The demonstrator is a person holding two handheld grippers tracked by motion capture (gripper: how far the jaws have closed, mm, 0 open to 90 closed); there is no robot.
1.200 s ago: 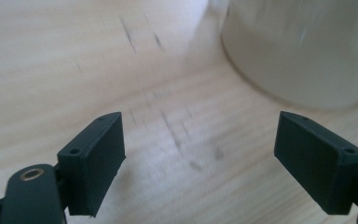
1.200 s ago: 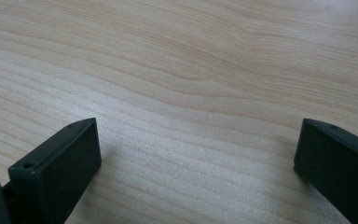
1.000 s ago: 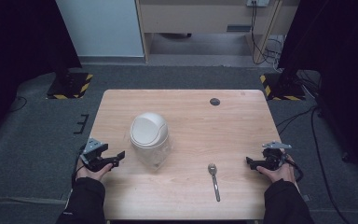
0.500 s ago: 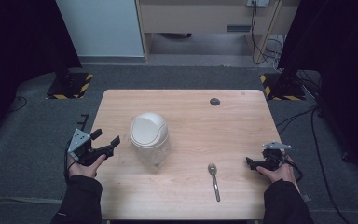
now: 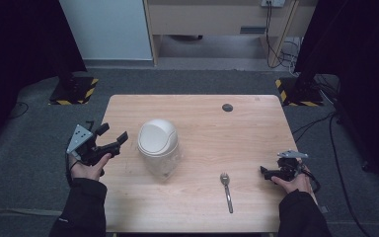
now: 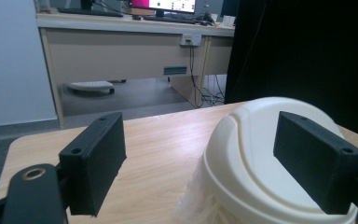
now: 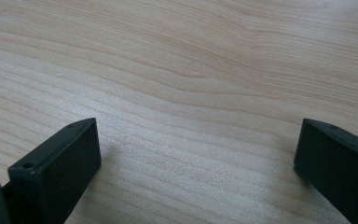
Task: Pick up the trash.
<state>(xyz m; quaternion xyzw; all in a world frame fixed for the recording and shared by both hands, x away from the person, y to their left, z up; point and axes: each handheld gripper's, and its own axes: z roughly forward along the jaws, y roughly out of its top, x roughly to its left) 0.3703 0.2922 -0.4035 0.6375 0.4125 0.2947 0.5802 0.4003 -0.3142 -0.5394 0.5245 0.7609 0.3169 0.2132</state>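
Two grippers are held at opposite edges of a wooden table (image 5: 256, 123). The left gripper (image 5: 112, 138) is lifted off the table's left edge in the high view, with its jaws spread wide and pointed toward a white domed lid (image 5: 157, 136). That lid is seated on a clear container (image 5: 167, 165), which is placed left of the table's centre. In the left gripper view the lid (image 6: 256, 154) is seen between and beyond the two black jaws, nearer the right one, with nothing gripped. The right gripper (image 5: 265, 171) is rested low at the table's right edge, and in the right gripper view its jaws are seen set far apart over bare wood (image 7: 191, 93), with nothing between them. A metal spoon (image 5: 226, 187) is laid on the table between the container and the right gripper, well apart from both, with its bowl turned away from the person. A small dark round disc (image 5: 227, 107) is set near the far edge of the table. Dark sleeves (image 5: 81, 207) are seen entering from the bottom of the high view. A desk (image 6: 121, 46) is visible beyond the table in the left gripper view.
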